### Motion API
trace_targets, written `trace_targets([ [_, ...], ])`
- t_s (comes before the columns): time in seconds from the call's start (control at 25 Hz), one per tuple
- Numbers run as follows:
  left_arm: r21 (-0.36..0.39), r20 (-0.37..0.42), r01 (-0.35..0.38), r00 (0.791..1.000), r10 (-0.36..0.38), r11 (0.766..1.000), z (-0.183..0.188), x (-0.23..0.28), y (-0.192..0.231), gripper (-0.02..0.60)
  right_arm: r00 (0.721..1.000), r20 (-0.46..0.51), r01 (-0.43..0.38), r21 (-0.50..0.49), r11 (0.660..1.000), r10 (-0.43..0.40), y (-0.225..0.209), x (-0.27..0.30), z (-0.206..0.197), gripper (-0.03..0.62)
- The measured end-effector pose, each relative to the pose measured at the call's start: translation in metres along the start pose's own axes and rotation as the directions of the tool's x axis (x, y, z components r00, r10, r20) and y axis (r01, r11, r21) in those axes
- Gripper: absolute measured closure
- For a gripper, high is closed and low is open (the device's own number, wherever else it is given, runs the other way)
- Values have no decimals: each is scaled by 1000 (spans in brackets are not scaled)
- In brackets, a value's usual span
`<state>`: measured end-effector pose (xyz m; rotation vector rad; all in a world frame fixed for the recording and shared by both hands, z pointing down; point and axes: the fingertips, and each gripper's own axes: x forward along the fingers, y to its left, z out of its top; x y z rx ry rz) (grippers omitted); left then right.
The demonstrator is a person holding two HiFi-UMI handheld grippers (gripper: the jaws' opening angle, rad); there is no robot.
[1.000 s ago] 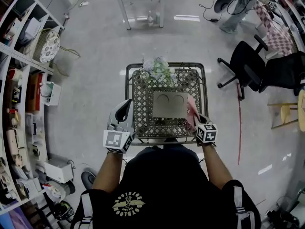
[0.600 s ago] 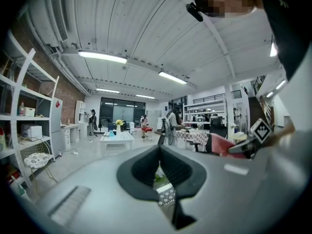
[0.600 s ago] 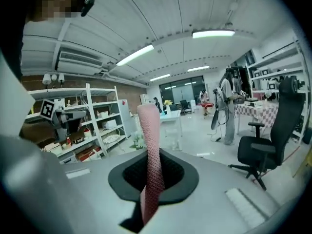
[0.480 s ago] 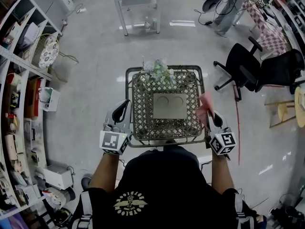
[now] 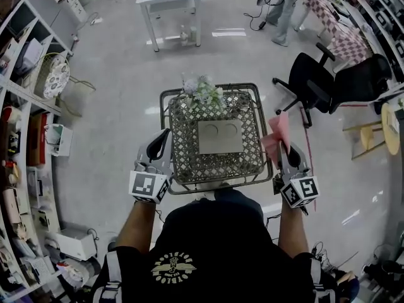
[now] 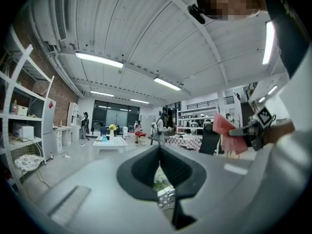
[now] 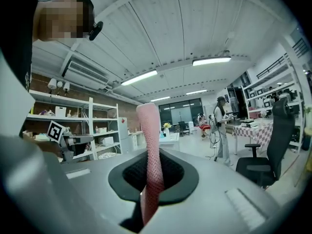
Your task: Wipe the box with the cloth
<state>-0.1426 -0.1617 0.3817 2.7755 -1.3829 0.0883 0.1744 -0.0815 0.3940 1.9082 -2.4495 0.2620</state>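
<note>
My right gripper [image 5: 281, 149] pinches the pink cloth [image 5: 278, 133] at three o'clock of the box [image 5: 220, 137]. My left gripper [image 5: 161, 145], jaws pressed together on nothing, sits at nine. The shirt emblem [image 5: 173, 265] is seemingly unreadable.

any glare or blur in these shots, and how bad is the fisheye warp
Head view: sharp, with light glare on the floor and bowed shelves at the left edge. Left gripper view: strong fisheye, black corners, near jaws soft. Right gripper view: same warp; weave of the cloth reads sharp.
</note>
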Motion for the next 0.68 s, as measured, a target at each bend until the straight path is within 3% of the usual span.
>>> trace_targets([
  [0.24,-1,3,8,1000,-8,1000,5,-1,-8,581,1000,-2,-14,2,1000,14,0,-11,6,577],
  [0.68,2,3,-30,1000,30,1000,14,30,-45,581,997,2,-72,-12,997,72,-39,-3,14,577],
])
